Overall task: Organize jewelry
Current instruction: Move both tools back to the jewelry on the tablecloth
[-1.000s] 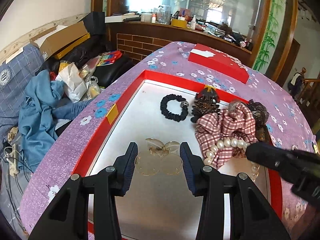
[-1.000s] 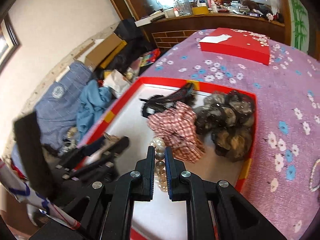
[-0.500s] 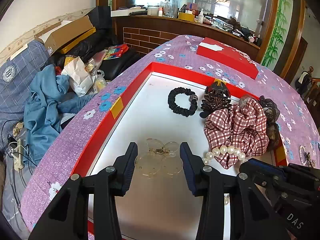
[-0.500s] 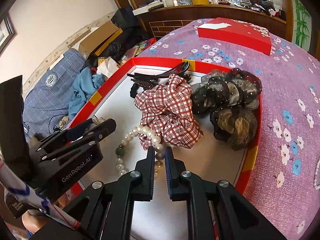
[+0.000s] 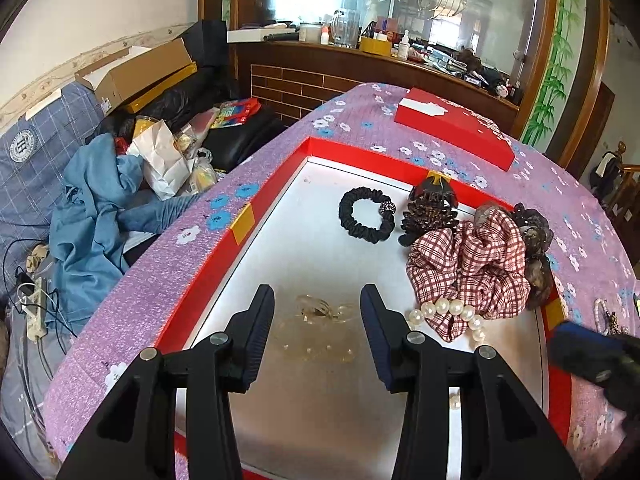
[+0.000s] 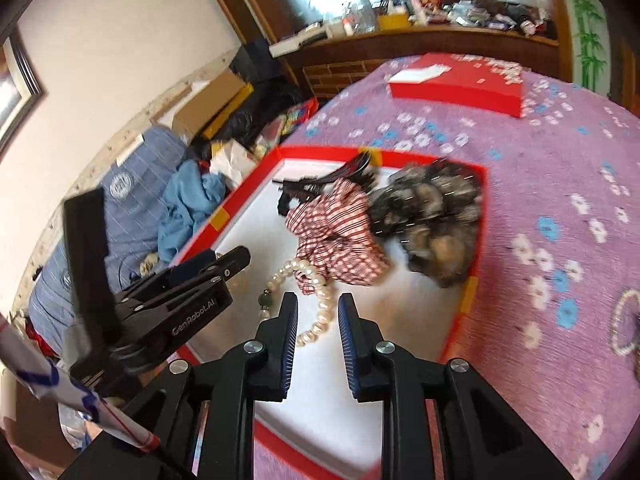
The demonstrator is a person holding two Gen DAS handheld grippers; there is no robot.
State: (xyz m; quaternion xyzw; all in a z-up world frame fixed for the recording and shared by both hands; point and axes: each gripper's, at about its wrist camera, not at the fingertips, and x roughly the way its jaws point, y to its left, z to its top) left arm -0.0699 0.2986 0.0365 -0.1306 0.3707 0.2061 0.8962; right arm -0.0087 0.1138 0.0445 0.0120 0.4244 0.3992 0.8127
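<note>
A red-rimmed white tray (image 5: 276, 196) lies on the purple flowered cloth. In it are a black scrunchie (image 5: 366, 220), a dark claw clip (image 5: 430, 210), a red plaid scrunchie (image 5: 468, 264), dark gauzy scrunchies (image 6: 436, 216) and a pearl string (image 5: 448, 312). A clear butterfly clip (image 5: 316, 320) lies between the jaws of my open left gripper (image 5: 317, 328). My right gripper (image 6: 318, 320) is open and empty just above the pearl string (image 6: 316, 300), which lies loose on the tray floor (image 6: 256, 224).
A closed red box (image 5: 456, 132) sits at the table's far end. More beaded jewelry (image 6: 628, 324) lies on the cloth right of the tray. A cluttered sofa with blue cloth (image 5: 88, 216) and cardboard boxes is off the table's left edge.
My right gripper opened and let go of the pearl string, which now rests in the tray, and drew back. My left gripper stayed open over the clear clip.
</note>
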